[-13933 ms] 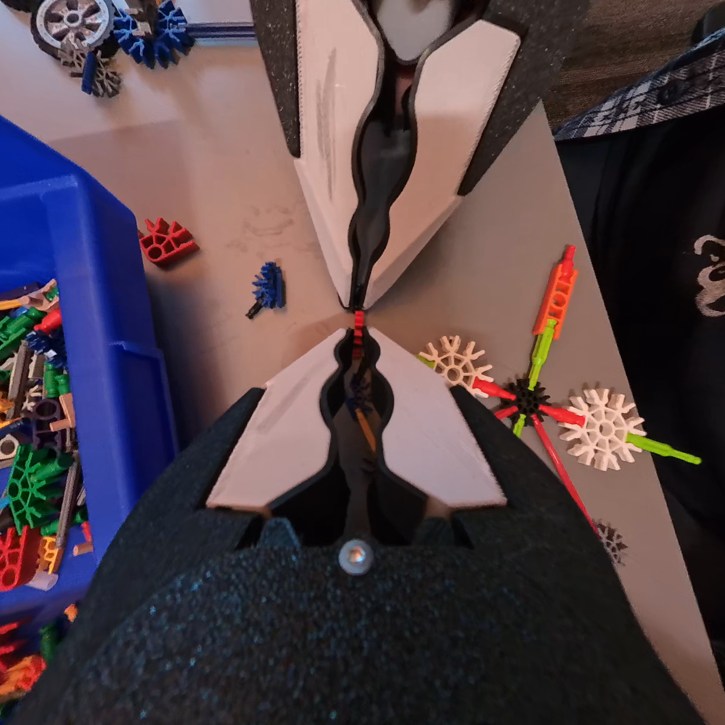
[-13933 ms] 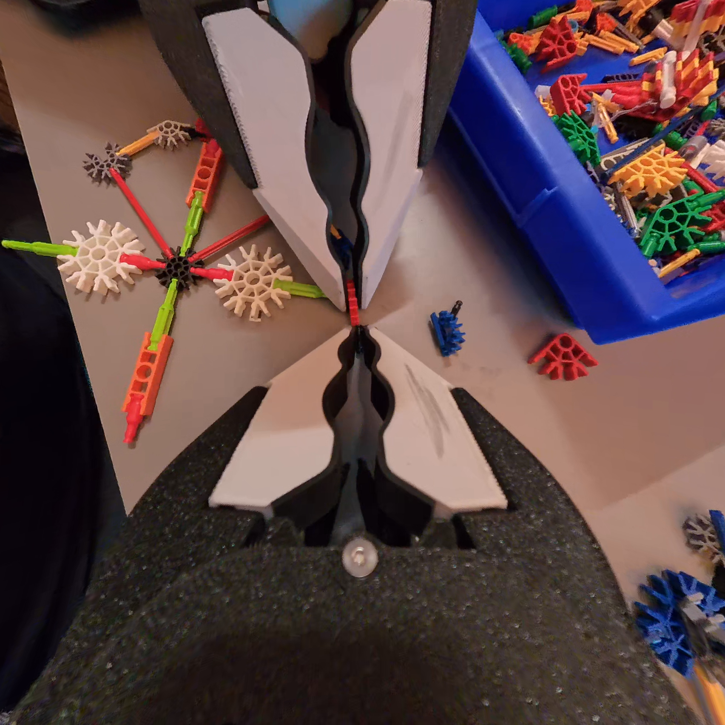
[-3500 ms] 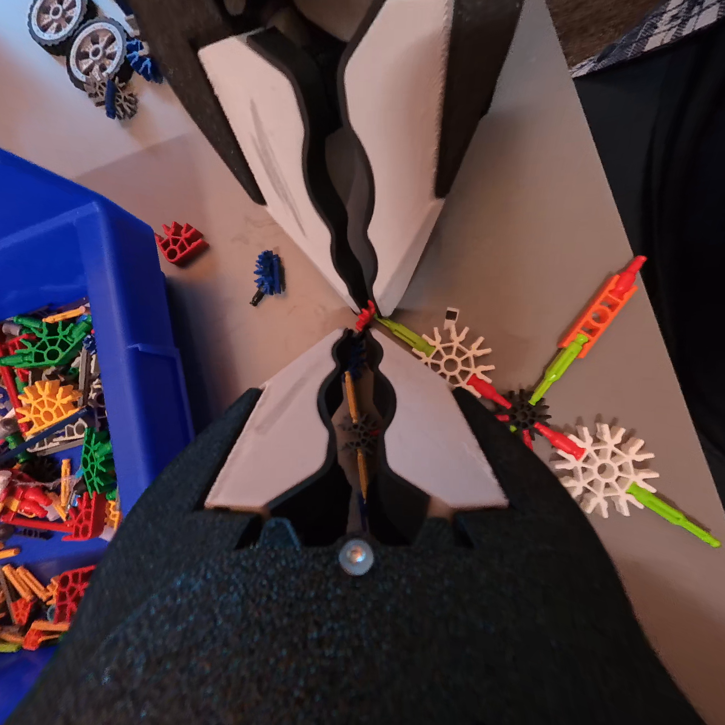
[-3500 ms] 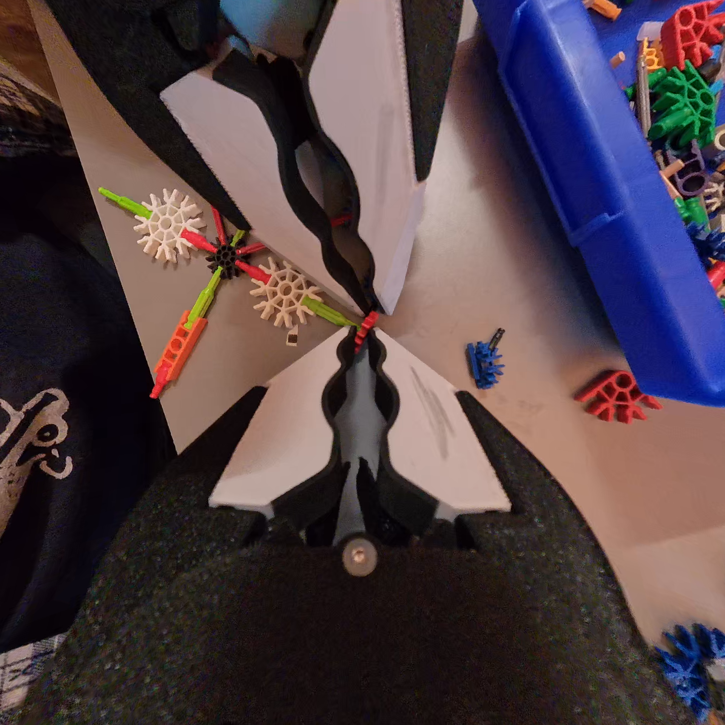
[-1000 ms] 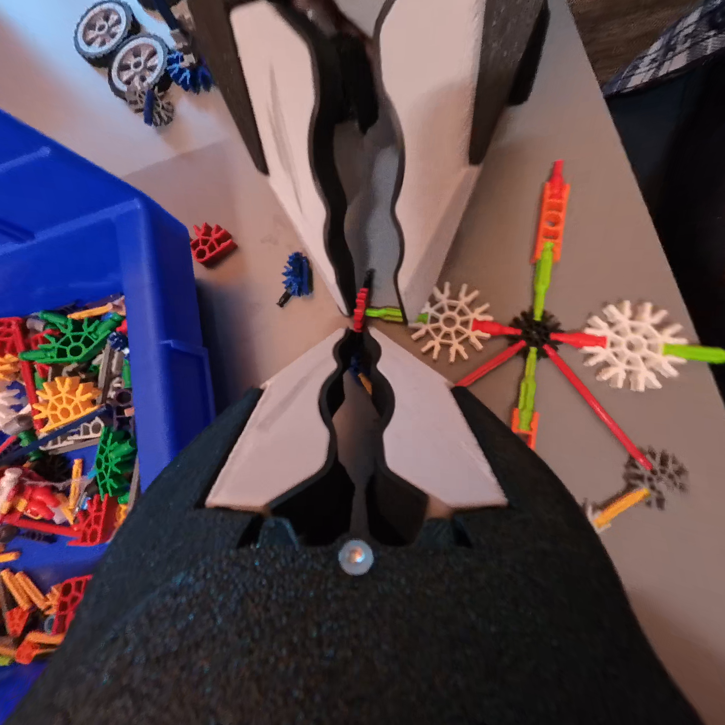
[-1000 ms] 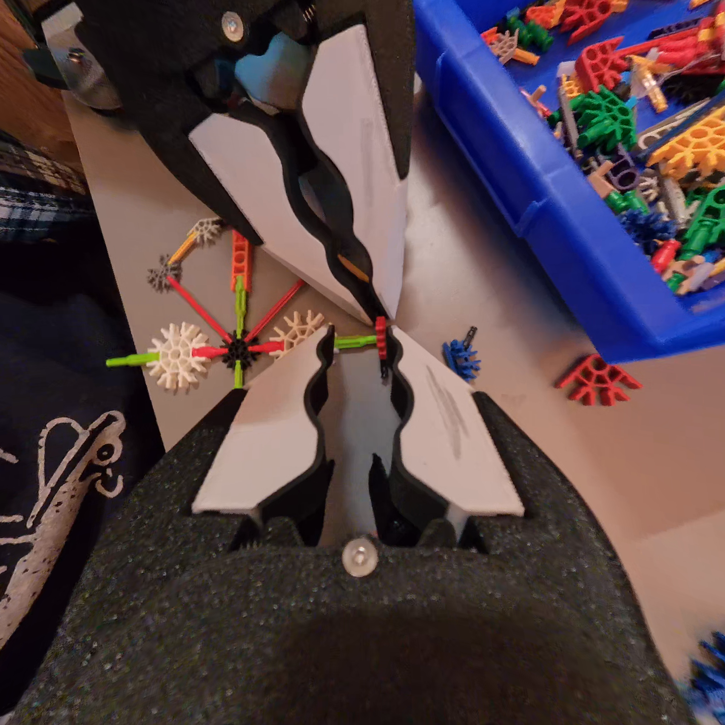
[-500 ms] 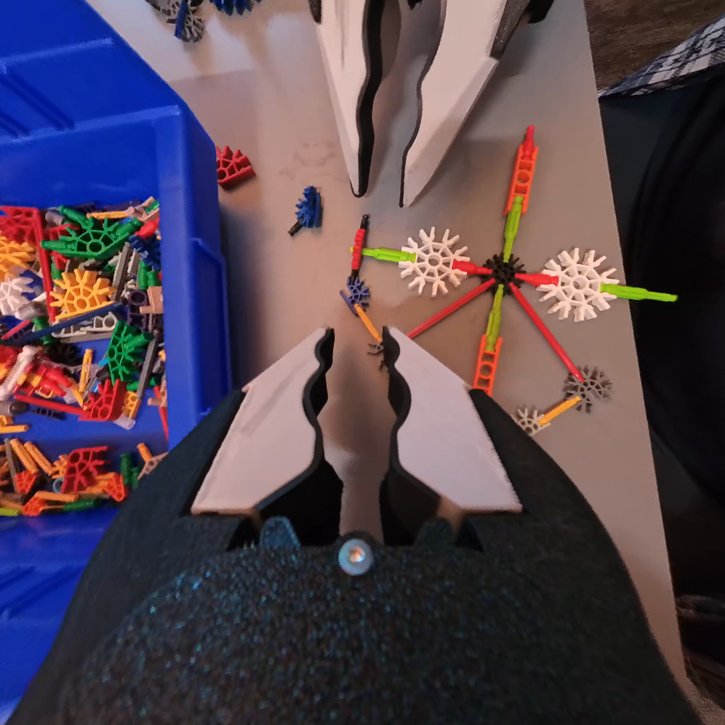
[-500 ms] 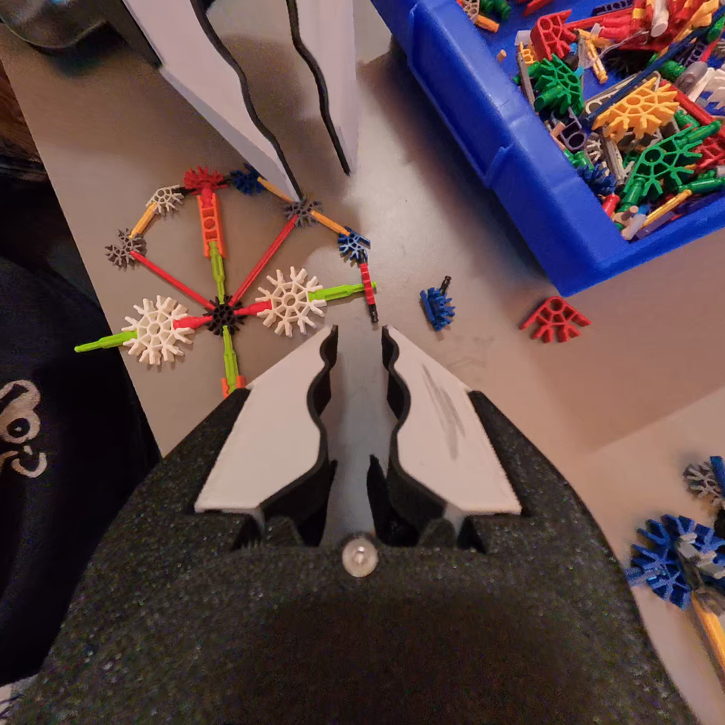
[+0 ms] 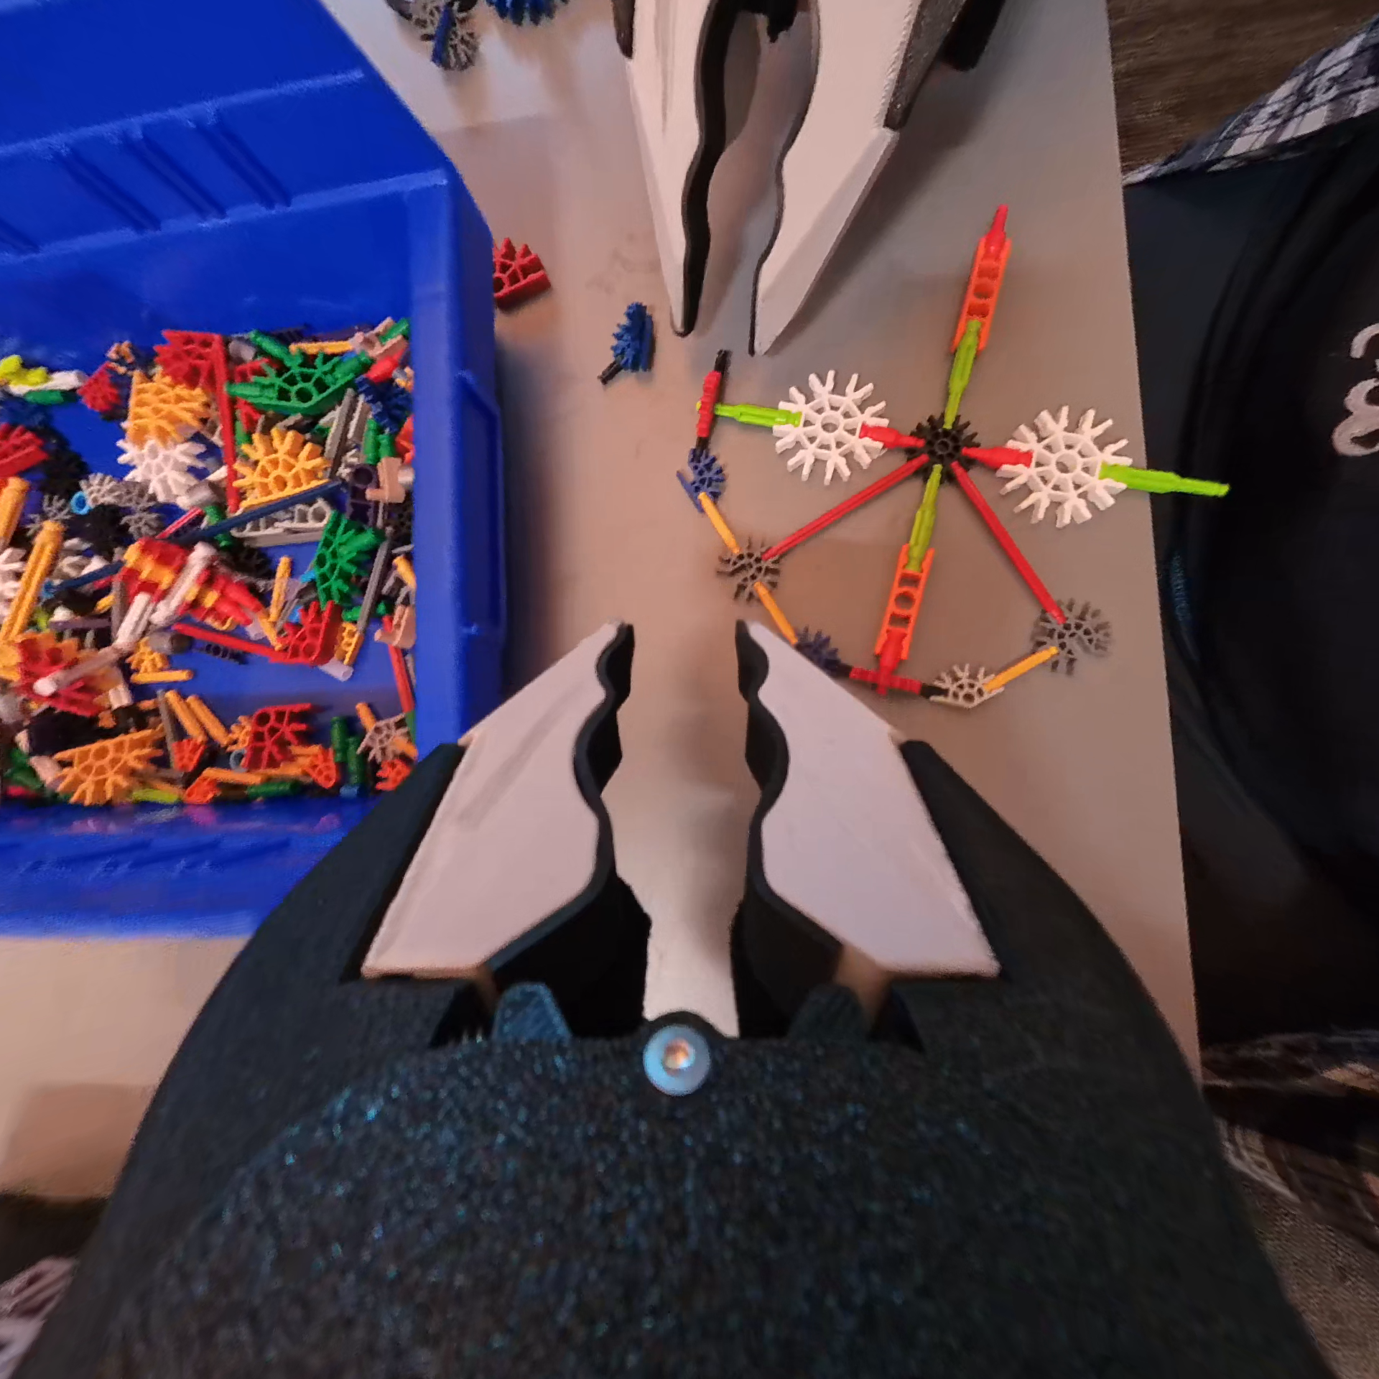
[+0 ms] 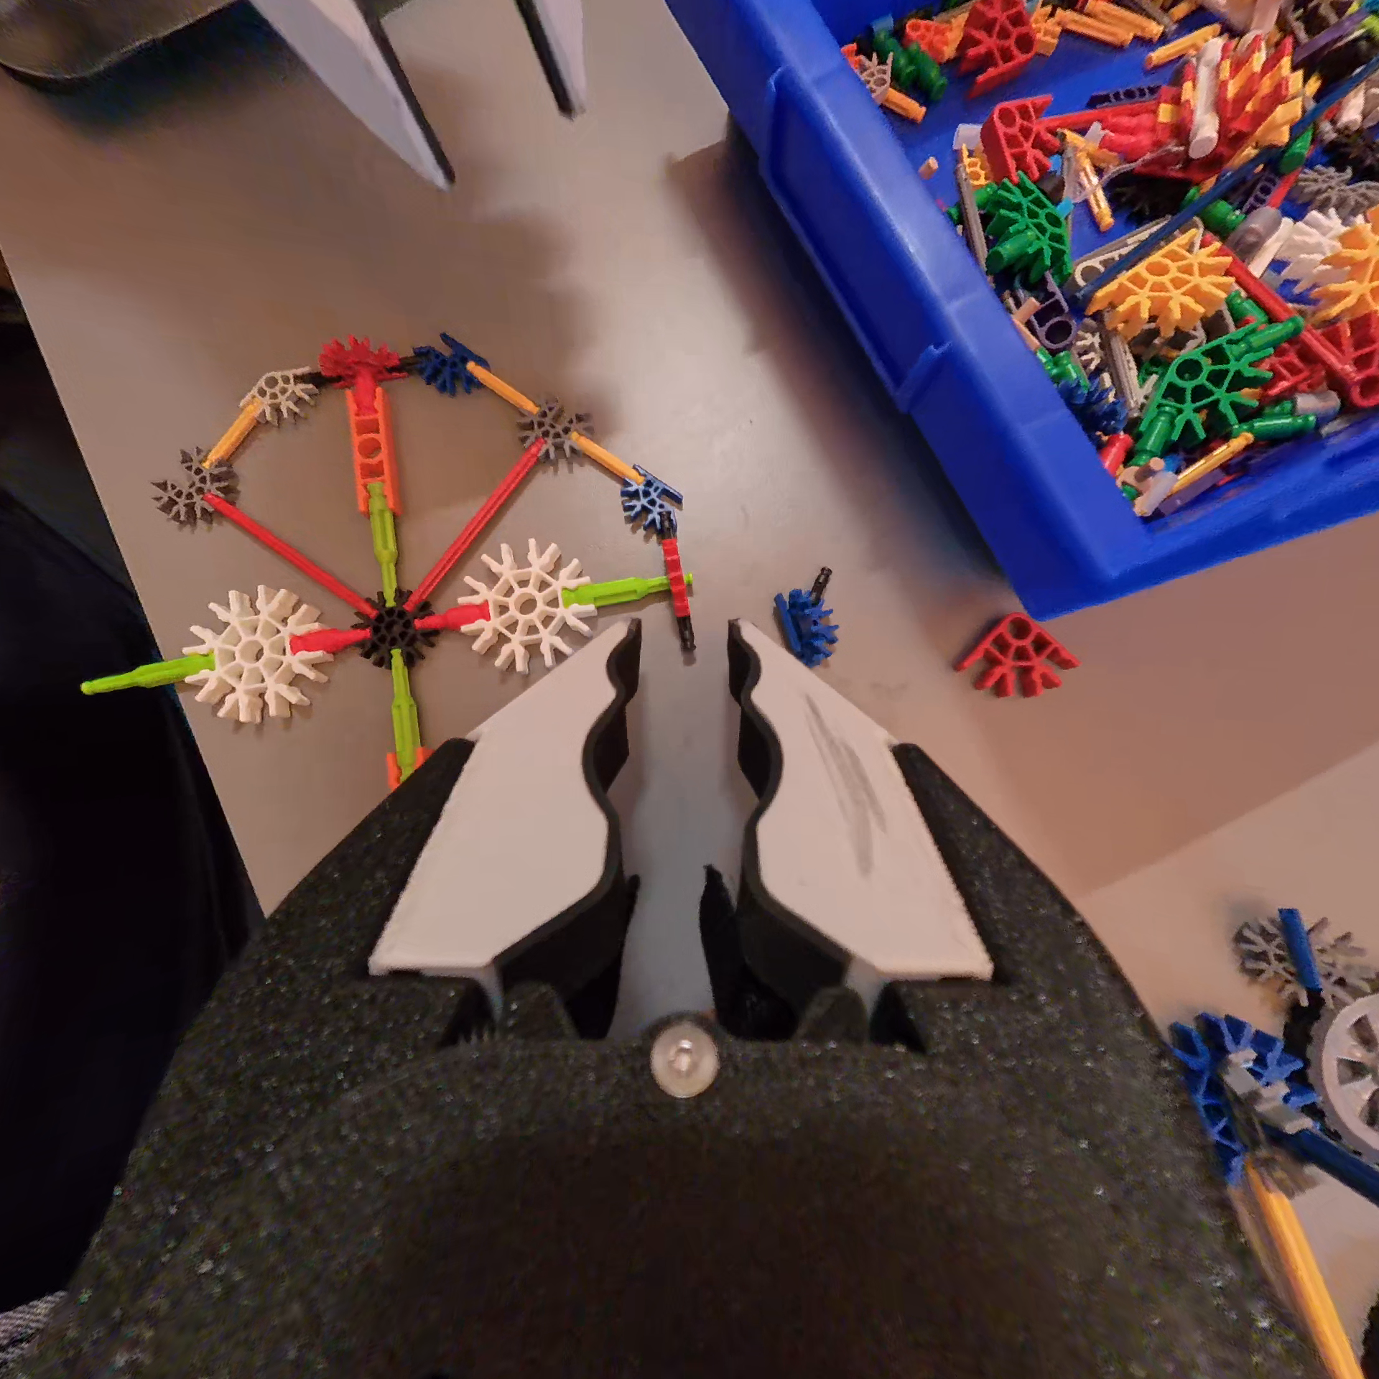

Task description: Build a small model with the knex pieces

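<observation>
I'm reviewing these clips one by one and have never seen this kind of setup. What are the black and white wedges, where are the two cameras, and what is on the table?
Each picture comes from a camera mounted on a hand-held gripper, looking along its two white fingers. The left gripper and the right gripper are both open and hold nothing; each also shows at the top of the other's view. Between them on the grey table lies a flat wheel-shaped construction-toy assembly of rods and snowflake connectors. Beside it stands a blue bin full of loose pieces, with a blue connector and a red connector loose on the table.

Black foam tongs (image 9: 683,642), white fingers (image 10: 836,806), silver screw (image 9: 677,1058)
</observation>
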